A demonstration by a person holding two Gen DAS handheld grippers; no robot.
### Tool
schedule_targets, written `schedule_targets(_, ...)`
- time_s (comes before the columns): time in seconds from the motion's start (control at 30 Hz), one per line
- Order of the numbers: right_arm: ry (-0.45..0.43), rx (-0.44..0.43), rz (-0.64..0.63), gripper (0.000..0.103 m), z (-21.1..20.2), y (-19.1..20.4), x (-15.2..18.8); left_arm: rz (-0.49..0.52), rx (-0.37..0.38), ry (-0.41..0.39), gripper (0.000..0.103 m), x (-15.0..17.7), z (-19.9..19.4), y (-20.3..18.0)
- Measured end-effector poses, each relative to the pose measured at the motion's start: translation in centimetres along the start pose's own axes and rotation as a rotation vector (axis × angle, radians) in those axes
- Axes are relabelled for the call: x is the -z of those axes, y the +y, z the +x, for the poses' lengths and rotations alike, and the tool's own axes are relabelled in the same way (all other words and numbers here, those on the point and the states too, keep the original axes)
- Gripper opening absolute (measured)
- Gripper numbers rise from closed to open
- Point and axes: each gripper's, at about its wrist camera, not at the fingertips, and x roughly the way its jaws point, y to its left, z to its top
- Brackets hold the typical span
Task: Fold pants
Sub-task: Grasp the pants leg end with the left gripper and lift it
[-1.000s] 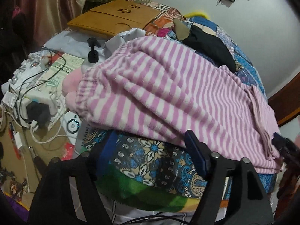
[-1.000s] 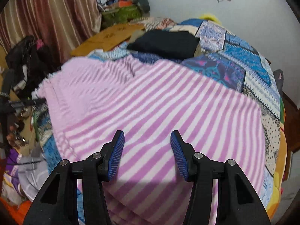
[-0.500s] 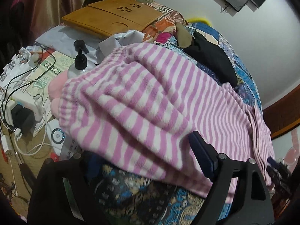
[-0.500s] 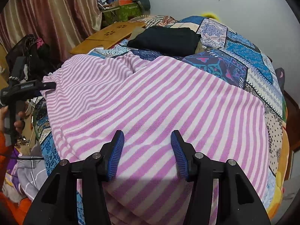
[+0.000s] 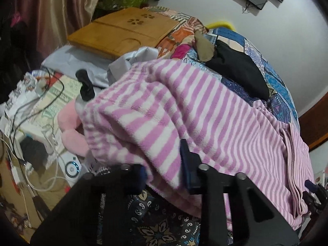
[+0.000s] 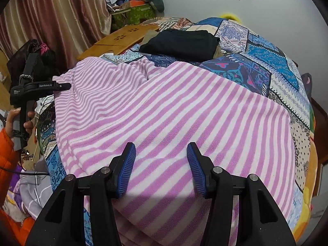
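Note:
The pink and white striped fleece pants (image 6: 174,110) lie spread over a patterned bedspread (image 6: 272,65). In the left wrist view my left gripper (image 5: 164,174) is shut on the waistband edge of the pants (image 5: 184,110) and lifts it off the bed edge. From the right wrist view the left gripper (image 6: 61,86) shows at the pants' far left corner. My right gripper (image 6: 162,168) is open, its blue pads (image 6: 127,170) hovering over the near end of the pants. It also shows at the far right of the left wrist view (image 5: 313,188).
A folded black garment (image 6: 180,43) lies on the bed beyond the pants. A wooden lap table (image 5: 123,30) sits at the back left. Cables, chargers and a pump bottle (image 5: 86,86) clutter the floor to the left. Curtains (image 6: 51,20) hang at the left.
My left gripper moved in and closed on the waistband edge, lifting and bunching it. The right gripper stayed open over the pants' near end.

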Motion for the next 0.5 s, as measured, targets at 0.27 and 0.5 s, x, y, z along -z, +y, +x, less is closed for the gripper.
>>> schedule_targets(0.27, -0.024, -0.019, 0.051, 0.049, -1.1, -0.7, 0.1, 0.11, -0.009, -0.116, 0.02, -2.0, -4.1, -3.0)
schedule_targets(0.5, -0.08, 0.03, 0.122, 0.049, -4.3, -3.1, 1.1, 0.268, 0.027, -0.271, 0.019, -4.4, -9.6, -9.2)
